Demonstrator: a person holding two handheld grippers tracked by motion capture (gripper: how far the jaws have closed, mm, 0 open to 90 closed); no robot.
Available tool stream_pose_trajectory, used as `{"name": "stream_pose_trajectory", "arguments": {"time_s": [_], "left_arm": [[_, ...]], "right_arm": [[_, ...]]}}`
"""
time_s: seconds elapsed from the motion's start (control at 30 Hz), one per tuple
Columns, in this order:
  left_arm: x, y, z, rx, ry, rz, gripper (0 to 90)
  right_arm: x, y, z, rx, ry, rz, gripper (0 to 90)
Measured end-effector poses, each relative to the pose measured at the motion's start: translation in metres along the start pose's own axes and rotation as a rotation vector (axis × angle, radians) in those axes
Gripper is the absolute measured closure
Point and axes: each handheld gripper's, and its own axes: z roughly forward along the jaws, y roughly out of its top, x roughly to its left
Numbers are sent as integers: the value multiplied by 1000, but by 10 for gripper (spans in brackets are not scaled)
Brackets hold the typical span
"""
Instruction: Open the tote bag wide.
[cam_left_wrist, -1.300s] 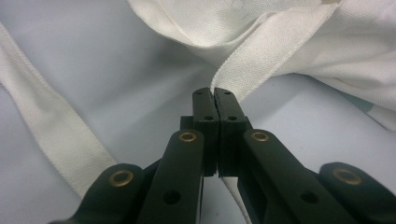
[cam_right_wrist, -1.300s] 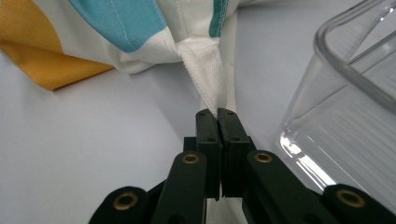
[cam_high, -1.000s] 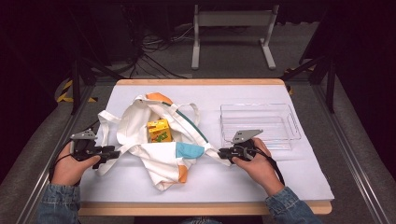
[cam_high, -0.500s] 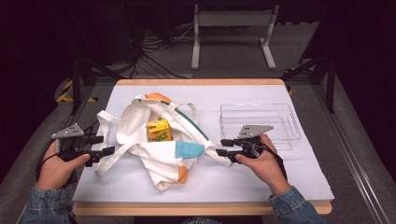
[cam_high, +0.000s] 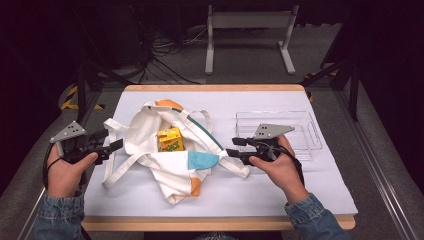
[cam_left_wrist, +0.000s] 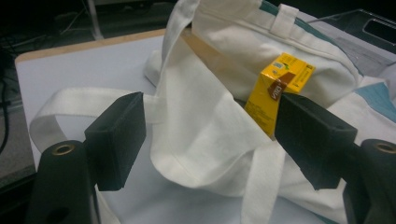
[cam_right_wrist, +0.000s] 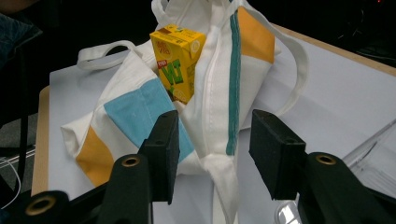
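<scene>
The yellow drink box (cam_high: 169, 139) sits inside the open mouth of the white cloth bag (cam_high: 170, 165). It stands almost upright, with its long side pointing up and leaning a little.

The bag lies between the two hands. From the left hand-held gripper (cam_high: 113, 146) the box is ahead and to the right, past a fold of cloth. From the right hand-held gripper (cam_high: 231, 147) the box is straight ahead, just above the blue patch. Both look about as near to the box.

The jaws of the left hand-held gripper have just been opening; they stand apart, with nothing pinched between them. The right one has also just been opening, and its jaws stand apart above the bag's strap (cam_right_wrist: 223, 186), not squeezing it.

The bag rests on a flat white tabletop (cam_high: 280, 185). A clear plastic tray (cam_high: 305, 131) sits just behind the right hand. Dark floor and cables lie beyond.
</scene>
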Motion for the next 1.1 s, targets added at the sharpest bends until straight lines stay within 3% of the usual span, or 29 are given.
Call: {"name": "stream_pose_trajectory", "arguments": {"time_s": [0.3,0.43,0.73,0.87,1.0,1.1], "left_arm": [[7,5,17,-28,31,30,278],[14,6,32,-30,36,40,280],[26,7,57,-42,57,74,309],[29,6,68,-41,51,87,332],[30,5,82,-15,28,112,393],[30,8,87,-15,19,136,515]], "right_arm": [[-5,20,14,-42,-6,-6,529],[-11,30,24,-75,-13,3,525],[-13,49,57,-62,-17,-14,505],[-13,53,62,-67,-15,-13,504],[-11,55,62,-71,-18,-14,505],[-11,55,61,-67,-22,-14,504]]}}
